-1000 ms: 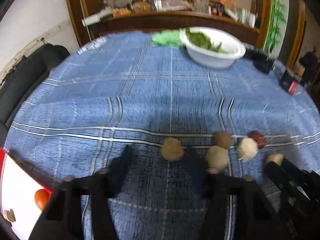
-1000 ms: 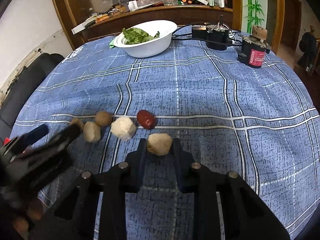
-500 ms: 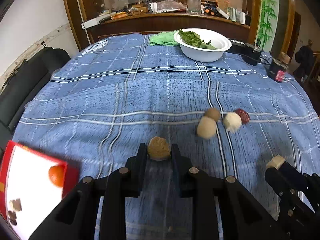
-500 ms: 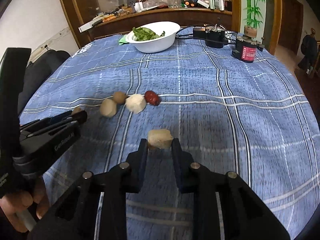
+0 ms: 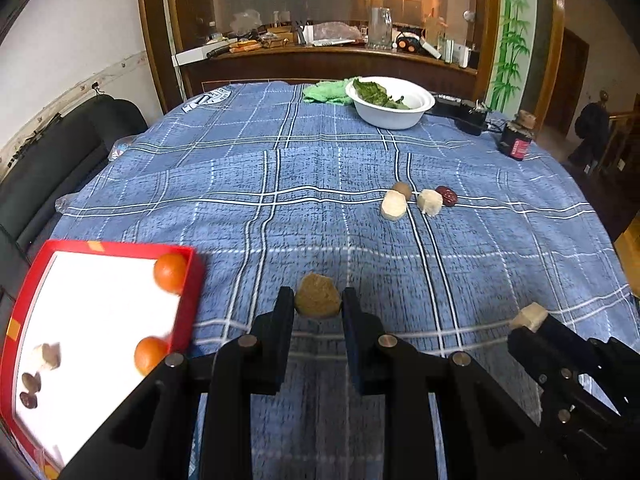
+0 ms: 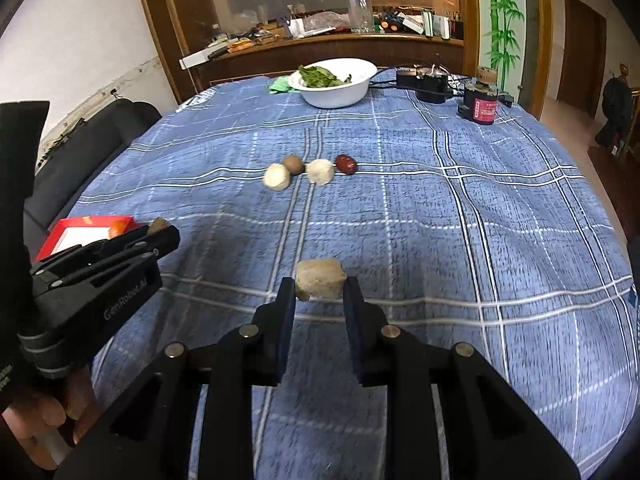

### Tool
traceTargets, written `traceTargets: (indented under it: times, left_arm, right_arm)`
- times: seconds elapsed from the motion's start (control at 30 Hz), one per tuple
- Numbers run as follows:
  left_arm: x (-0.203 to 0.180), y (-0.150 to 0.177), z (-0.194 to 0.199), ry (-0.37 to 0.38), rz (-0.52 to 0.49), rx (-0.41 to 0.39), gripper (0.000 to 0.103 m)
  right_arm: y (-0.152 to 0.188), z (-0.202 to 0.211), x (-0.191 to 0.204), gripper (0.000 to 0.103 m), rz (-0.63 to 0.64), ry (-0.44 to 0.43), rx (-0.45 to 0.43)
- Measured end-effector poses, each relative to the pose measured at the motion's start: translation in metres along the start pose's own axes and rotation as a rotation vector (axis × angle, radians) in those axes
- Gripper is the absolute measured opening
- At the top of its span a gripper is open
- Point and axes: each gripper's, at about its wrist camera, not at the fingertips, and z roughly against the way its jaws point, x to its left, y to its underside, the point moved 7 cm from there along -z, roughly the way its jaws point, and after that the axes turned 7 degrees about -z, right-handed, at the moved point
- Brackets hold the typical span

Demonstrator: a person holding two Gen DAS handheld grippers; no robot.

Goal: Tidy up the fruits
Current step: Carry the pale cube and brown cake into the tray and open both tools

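Two grips you hold: your left gripper (image 5: 318,303) pinches a brown fruit (image 5: 318,295) at its fingertips, your right gripper (image 6: 319,290) a pale chunk (image 6: 320,278), low centre.

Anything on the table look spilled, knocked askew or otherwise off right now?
Nothing looks spilled or damaged. Four loose pieces lie in a row mid-cloth, not yet in the red tray. The left tongs hold a brown piece, the right tongs a pale chunk. The white bowl stands upright.
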Motion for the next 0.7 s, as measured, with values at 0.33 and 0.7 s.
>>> traceTargets:
  times: [0.33, 0.7]
  left_arm:
    - [0.021, 0.015, 0.03, -0.001, 0.031, -0.04, 0.023]
    - [0.047, 0.027, 0.048, -0.018, 0.068, -0.062, 0.023]
  right_arm:
    - [0.014, 0.025, 0.031, 0.026, 0.038, -0.037, -0.029]
    - [0.021, 0.039, 0.061, 0.026, 0.089, -0.069, -0.05]
